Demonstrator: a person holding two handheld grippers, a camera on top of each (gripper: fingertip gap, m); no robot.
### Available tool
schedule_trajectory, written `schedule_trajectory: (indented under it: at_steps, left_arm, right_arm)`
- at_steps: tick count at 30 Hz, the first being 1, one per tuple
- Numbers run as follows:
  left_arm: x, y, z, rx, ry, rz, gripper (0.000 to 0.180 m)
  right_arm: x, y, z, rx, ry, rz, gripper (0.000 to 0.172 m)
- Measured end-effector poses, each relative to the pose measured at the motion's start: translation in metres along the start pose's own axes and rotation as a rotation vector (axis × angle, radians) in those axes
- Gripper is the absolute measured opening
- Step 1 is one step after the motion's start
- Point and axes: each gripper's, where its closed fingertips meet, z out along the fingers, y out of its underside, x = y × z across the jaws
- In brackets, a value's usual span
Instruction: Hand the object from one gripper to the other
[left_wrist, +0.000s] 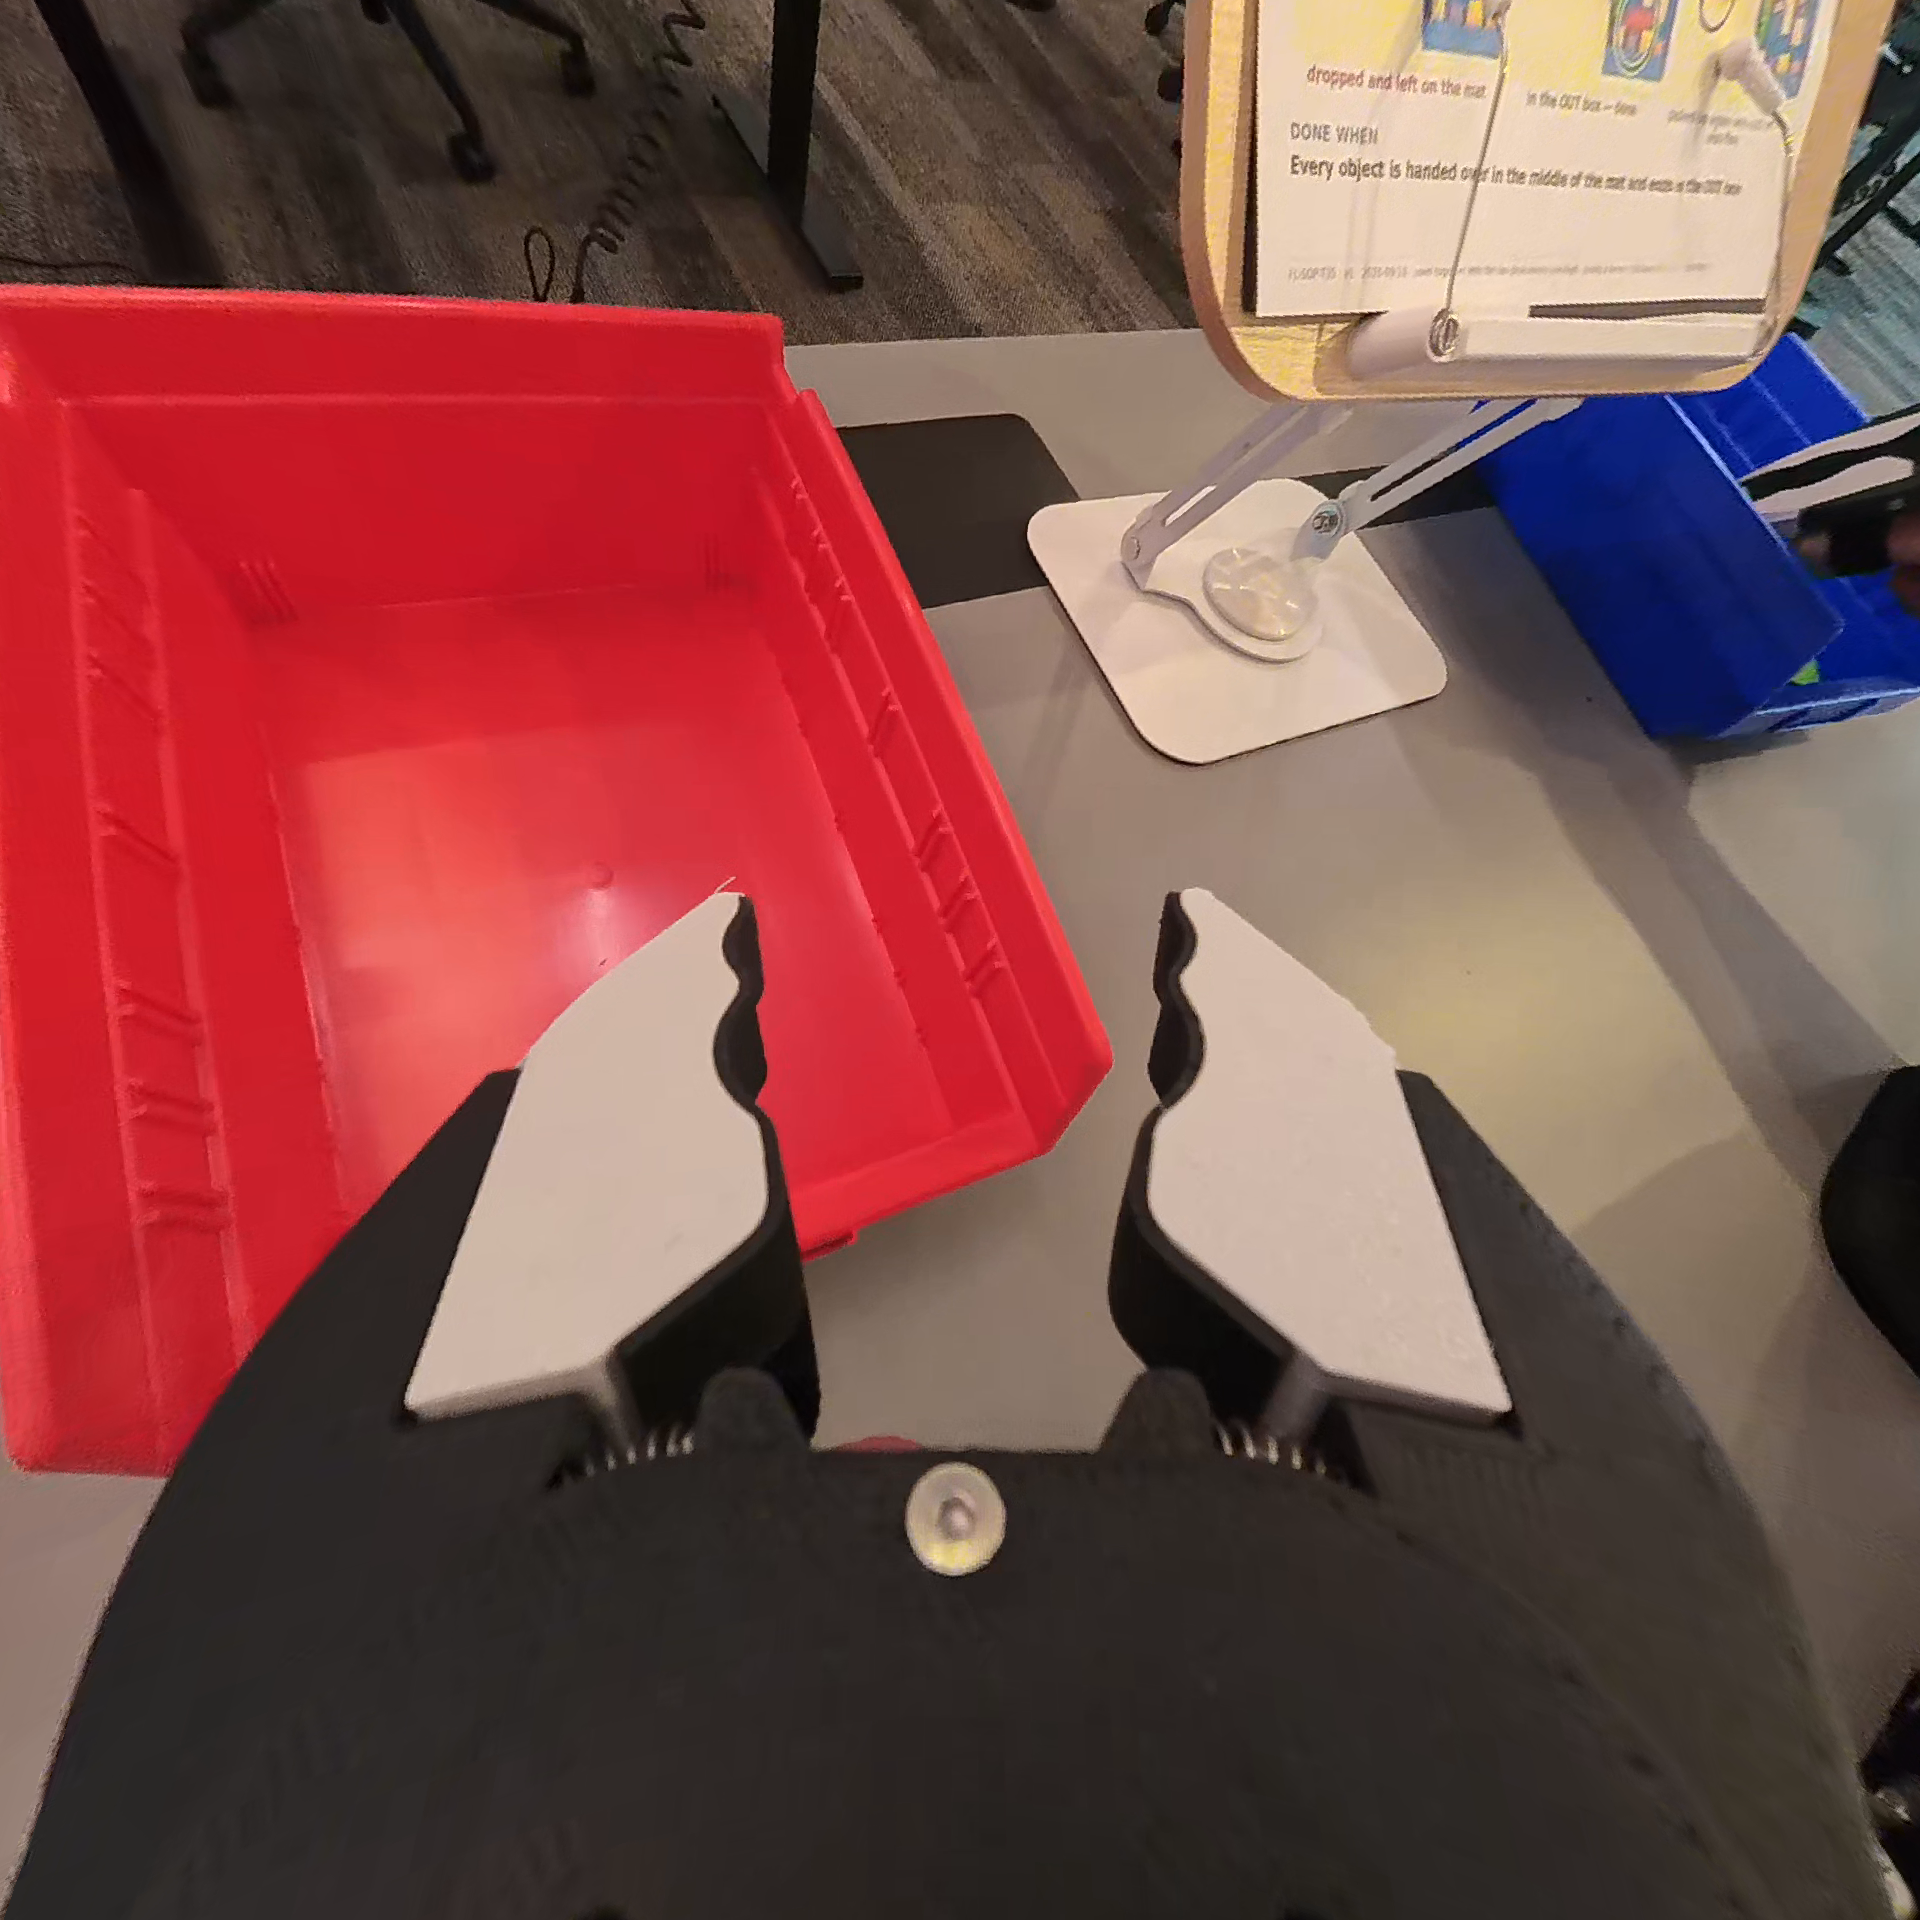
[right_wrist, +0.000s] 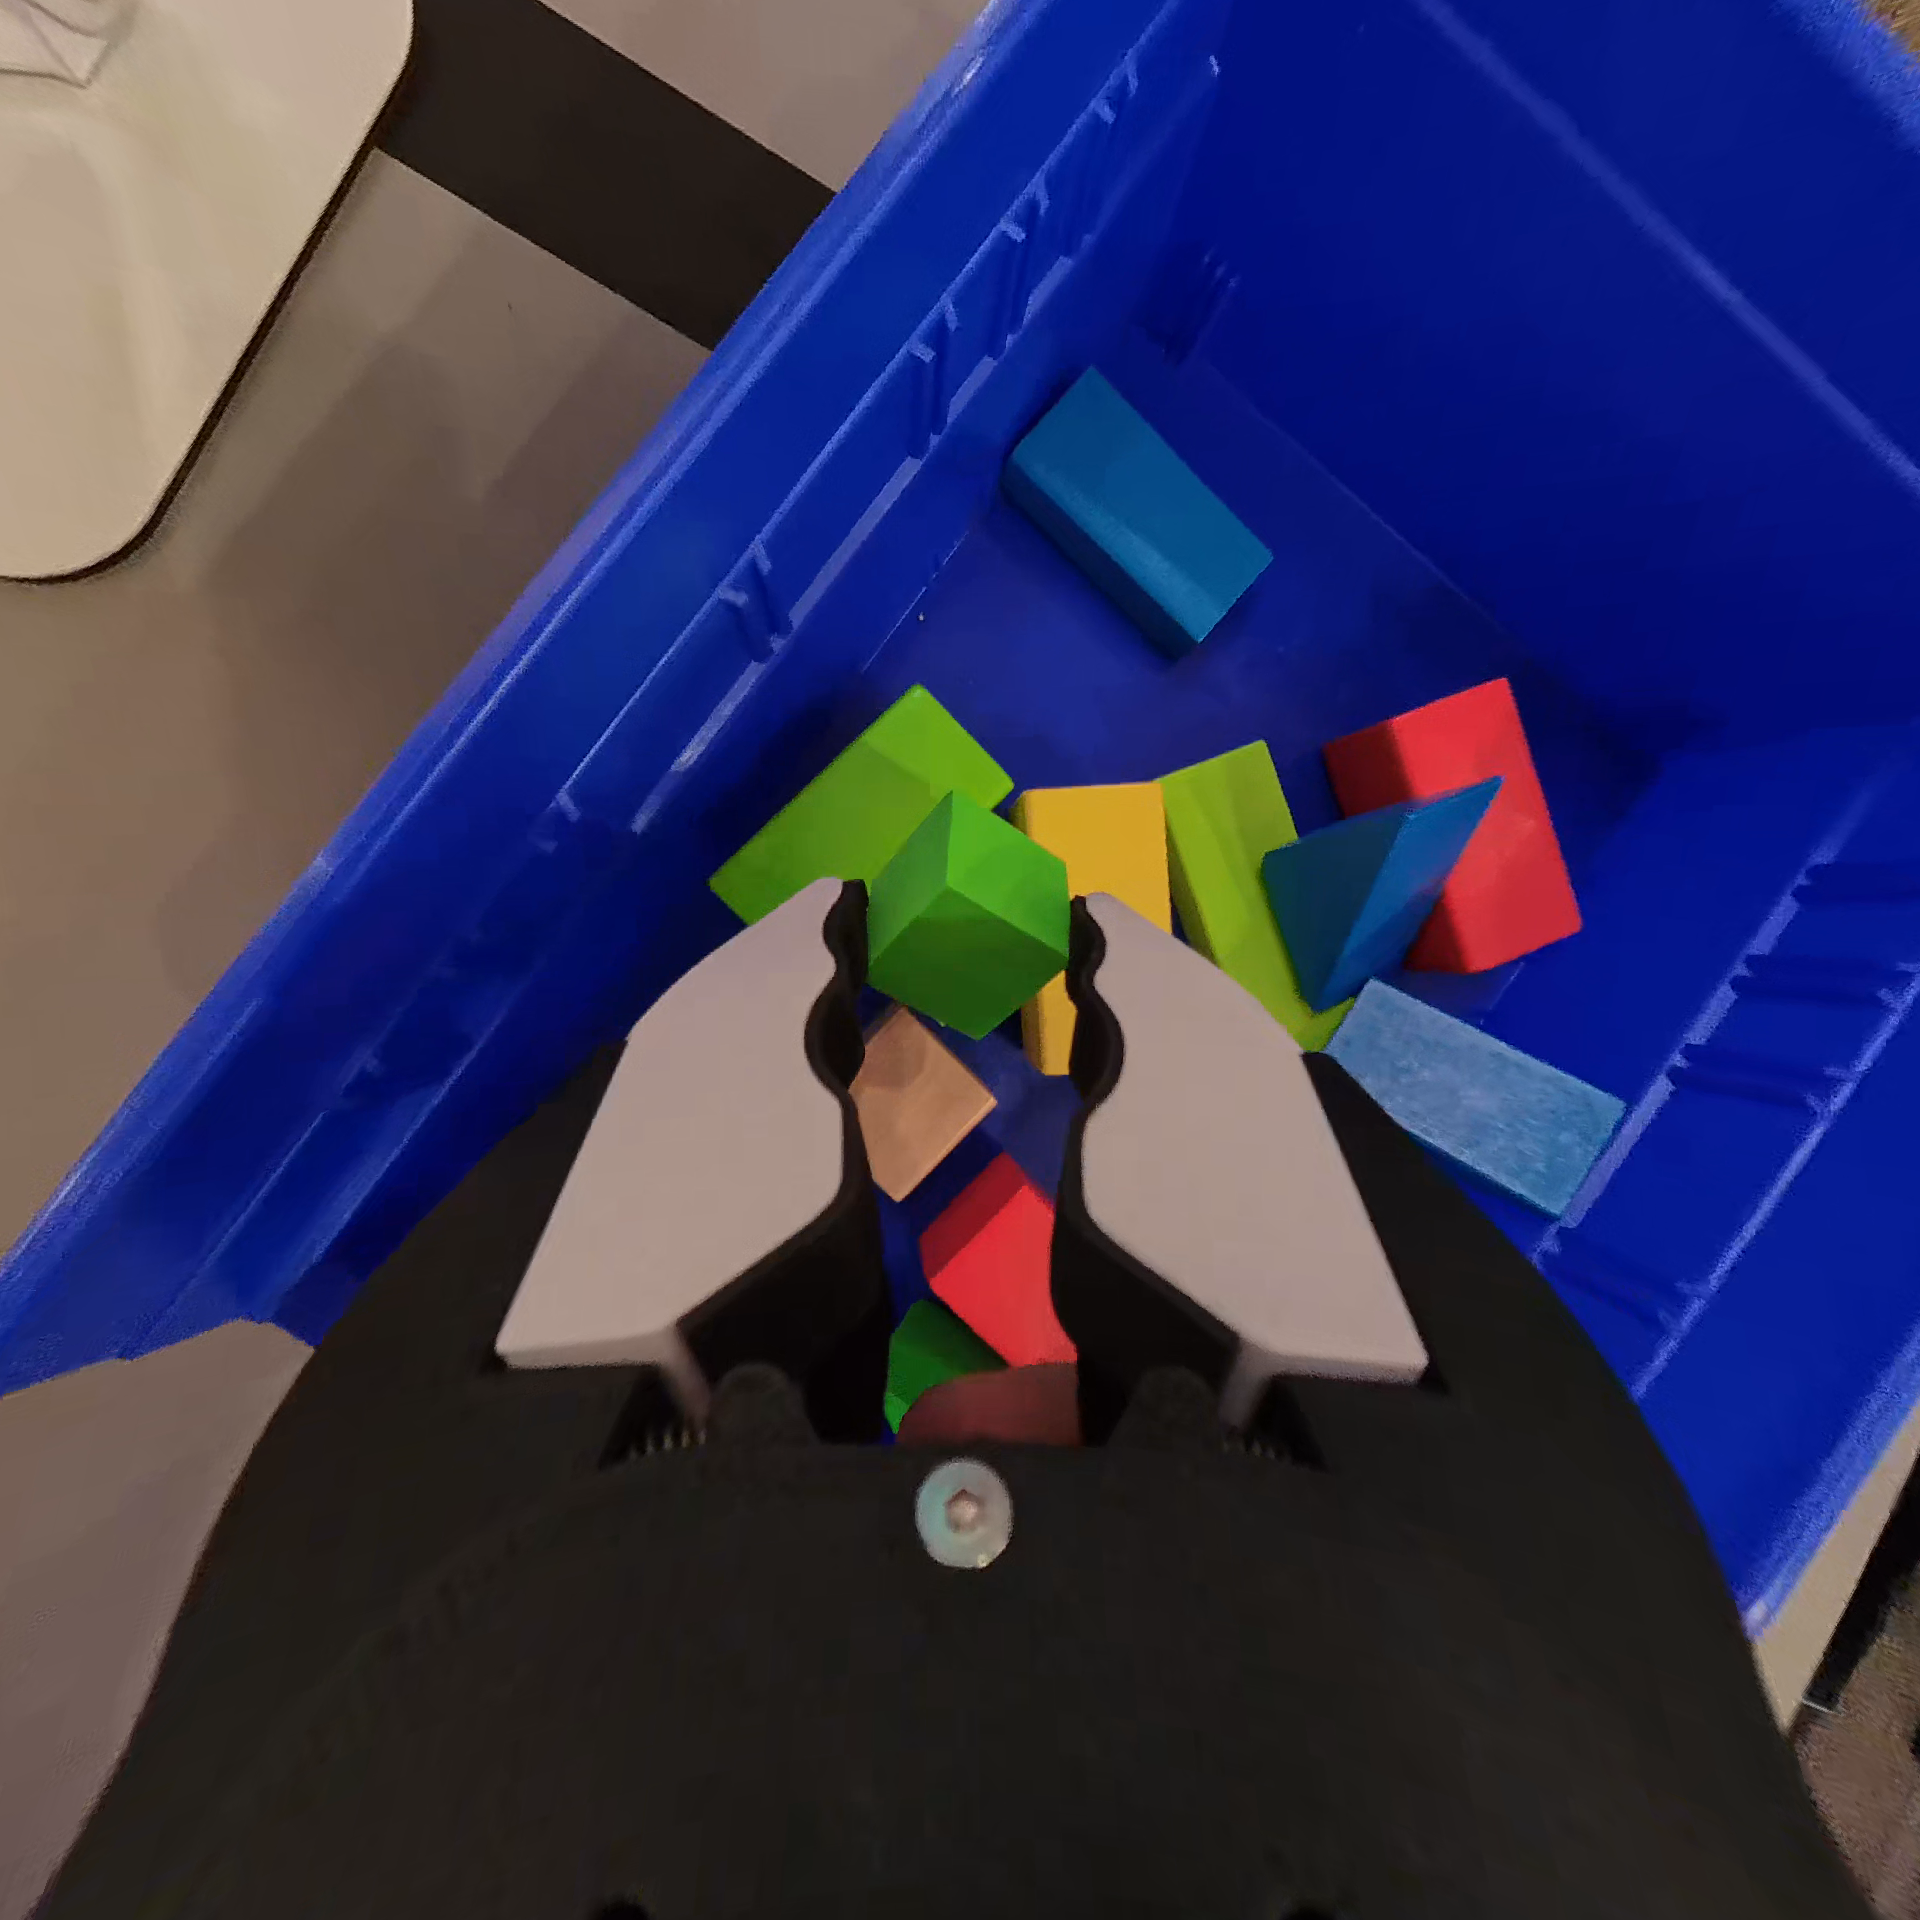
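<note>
My right gripper (right_wrist: 966, 920) is shut on a green cube (right_wrist: 966, 920). Both pads press on its sides and hold it above the blue bin (right_wrist: 1558, 312), over the other blocks. My left gripper (left_wrist: 956, 925) is open and empty. It hovers over the near right corner of the red bin (left_wrist: 416, 727), one finger above the bin floor and the other above the grey table (left_wrist: 1403, 935). The right gripper shows in the left wrist view (left_wrist: 1860, 509) at the far right edge, over the blue bin (left_wrist: 1662, 582).
The blue bin holds several blocks: a light green slab (right_wrist: 862, 800), a yellow block (right_wrist: 1091, 862), a red block (right_wrist: 1455, 821), a blue wedge (right_wrist: 1361, 894), a blue brick (right_wrist: 1138, 509). A white stand base (left_wrist: 1236, 634) carries a wooden board with a sheet (left_wrist: 1507, 177). A black mat (left_wrist: 945, 499) lies behind. My right fingertips sit around 65 cm from my left ones.
</note>
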Motion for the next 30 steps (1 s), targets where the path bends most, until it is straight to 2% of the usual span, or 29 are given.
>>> schedule_trajectory:
  at_steps: [8, 14, 16, 22, 30]
  left_arm:
    - [-0.015, 0.002, 0.015, -0.069, -0.061, 0.016, 0.074]
    - [-0.062, 0.032, 0.029, -0.405, -0.248, 0.113, 0.079]
    - [-0.068, 0.039, 0.033, -0.476, -0.255, 0.137, 0.079]
    - [-0.09, 0.059, 0.032, -0.677, -0.279, 0.117, 0.071]
    - [-0.124, 0.095, 0.024, -0.952, -0.381, 0.082, 0.066]
  right_arm:
    - [-0.002, 0.007, 0.006, -0.054, -0.005, -0.006, 0.036]
    - [-0.007, 0.011, 0.014, -0.085, -0.022, -0.017, 0.037]
    - [-0.007, 0.011, 0.016, -0.092, -0.024, -0.01, 0.045]
    - [-0.008, 0.009, 0.014, -0.086, -0.026, -0.013, 0.051]
    - [-0.011, 0.004, 0.012, -0.077, -0.023, -0.024, 0.051]
